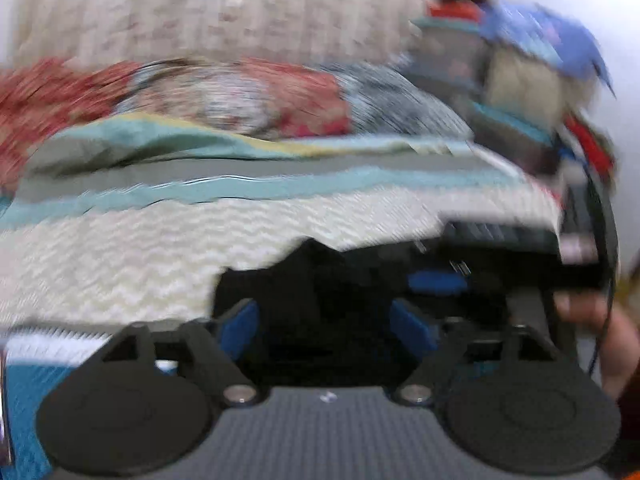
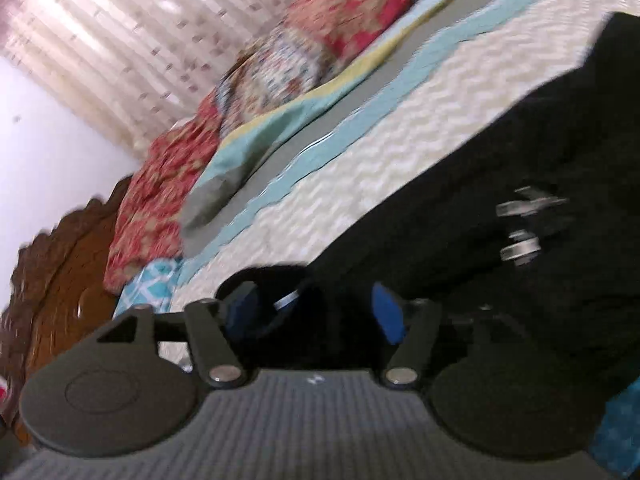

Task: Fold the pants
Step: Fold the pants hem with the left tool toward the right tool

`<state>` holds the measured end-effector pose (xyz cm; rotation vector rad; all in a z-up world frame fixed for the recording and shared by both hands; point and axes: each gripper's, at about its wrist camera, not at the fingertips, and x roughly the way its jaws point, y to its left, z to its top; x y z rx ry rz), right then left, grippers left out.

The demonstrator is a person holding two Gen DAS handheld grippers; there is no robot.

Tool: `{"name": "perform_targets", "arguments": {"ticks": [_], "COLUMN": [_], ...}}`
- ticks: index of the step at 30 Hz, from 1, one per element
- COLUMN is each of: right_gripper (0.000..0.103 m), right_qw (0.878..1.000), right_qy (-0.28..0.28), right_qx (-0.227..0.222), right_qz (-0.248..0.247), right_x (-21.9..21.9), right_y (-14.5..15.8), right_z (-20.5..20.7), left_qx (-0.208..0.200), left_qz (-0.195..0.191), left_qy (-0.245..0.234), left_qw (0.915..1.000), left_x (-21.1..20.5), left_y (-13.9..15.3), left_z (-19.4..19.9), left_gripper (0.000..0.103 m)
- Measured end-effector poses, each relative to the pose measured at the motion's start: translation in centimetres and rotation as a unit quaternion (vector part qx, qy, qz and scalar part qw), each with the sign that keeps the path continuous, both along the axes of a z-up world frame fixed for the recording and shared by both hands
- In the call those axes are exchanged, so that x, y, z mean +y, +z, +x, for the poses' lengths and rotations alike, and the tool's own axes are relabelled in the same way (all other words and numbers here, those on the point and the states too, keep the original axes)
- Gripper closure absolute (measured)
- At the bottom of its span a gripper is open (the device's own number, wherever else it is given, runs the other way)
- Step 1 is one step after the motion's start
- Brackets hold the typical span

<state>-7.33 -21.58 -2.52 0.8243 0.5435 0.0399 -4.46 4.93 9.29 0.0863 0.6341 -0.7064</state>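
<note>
Covering the bed is a cream, chevron-textured bedspread (image 1: 120,256) banded in pale blue and grey, with a red floral quilt (image 2: 152,196) bunched along its far side, a sheer patterned curtain (image 2: 120,40) beyond, and a carved brown wooden headboard (image 2: 60,280) at the end. Black, soft-looking fabric pants (image 2: 520,140) lie on the cream cover. Left gripper (image 1: 326,328) hangs over the dark cloth, blue-padded fingers (image 1: 240,328) spread apart. Right gripper (image 2: 314,312) likewise, fingers (image 2: 388,312) spread, pants between them, everything motion-blurred.
</note>
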Motion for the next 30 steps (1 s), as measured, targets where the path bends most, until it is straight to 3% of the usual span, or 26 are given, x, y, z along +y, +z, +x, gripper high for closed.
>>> {"name": "perform_targets", "arguments": {"ticks": [3,6,7,8,9,11,14,17,19,22,25,26,28,30], "right_gripper": [0.026,0.025,0.032,0.046,0.087,0.089,0.089,0.08,0.028,0.018,0.016,0.019,0.086,0.091], "right_qw": [1.0,0.999,0.998,0.997,0.995,0.992,0.987,0.989,0.996,0.999,0.999,0.996,0.987,0.985], "right_qy": [0.016,0.01,0.012,0.022,0.029,0.002,-0.055,-0.075,-0.058,-0.04,0.005,0.021,0.062,0.056], "right_qx": [0.009,0.041,0.055,0.068,0.077,0.071,0.066,0.066,0.042,0.0,0.04,0.06,0.075,0.049], "right_qz": [-0.014,-0.019,-0.027,-0.043,-0.063,-0.104,-0.138,-0.111,-0.047,0.013,-0.037,-0.067,-0.13,-0.158], "right_x": [1.2,1.2,1.3,1.5,1.6,1.4,0.3,-1.2,-2.1,-1.9,0.8,2.2,4.6,5.4], "right_y": [0.0,-0.6,-0.8,-0.9,-1.0,-0.7,0.1,0.1,0.0,0.1,-0.4,-0.5,-0.8,0.3], "right_z": [0.6,1.0,1.3,1.7,1.8,2.0,1.9,1.0,0.1,-0.4,1.8,2.7,3.9,3.7], "left_qx": [0.021,0.005,0.01,0.028,0.065,0.113,0.081,0.071,0.07,0.084,0.087,0.084,0.077,0.074], "left_qz": [-0.017,-0.007,-0.001,0.002,-0.005,-0.022,0.007,0.015,0.012,-0.001,-0.004,-0.001,0.001,-0.013], "left_qy": [0.061,0.056,0.05,0.042,0.022,-0.022,-0.069,-0.092,-0.093,-0.088,-0.088,-0.092,-0.099,-0.096], "left_qw": [0.9978,0.9984,0.9987,0.9987,0.9976,0.9931,0.9943,0.9931,0.9931,0.9926,0.9923,0.9923,0.9922,0.9925], "left_x": [2.2,1.6,1.1,0.4,-0.5,-2.3,-5.8,-7.1,-7.0,-6.3,-6.3,-6.3,-5.8,-4.2], "left_y": [-0.1,-1.4,-2.3,-3.1,-4.3,-5.6,-6.3,-6.8,-7.0,-7.0,-7.0,-6.8,-6.2,-5.3], "left_z": [2.7,4.6,5.2,5.7,6.3,6.5,4.1,2.8,2.7,3.0,2.6,2.5,2.1,1.7], "left_gripper": [0.024,0.024,0.028,0.043,0.048,0.052,0.048,0.037,0.036,0.036,0.036,0.036,0.036,0.036]}}
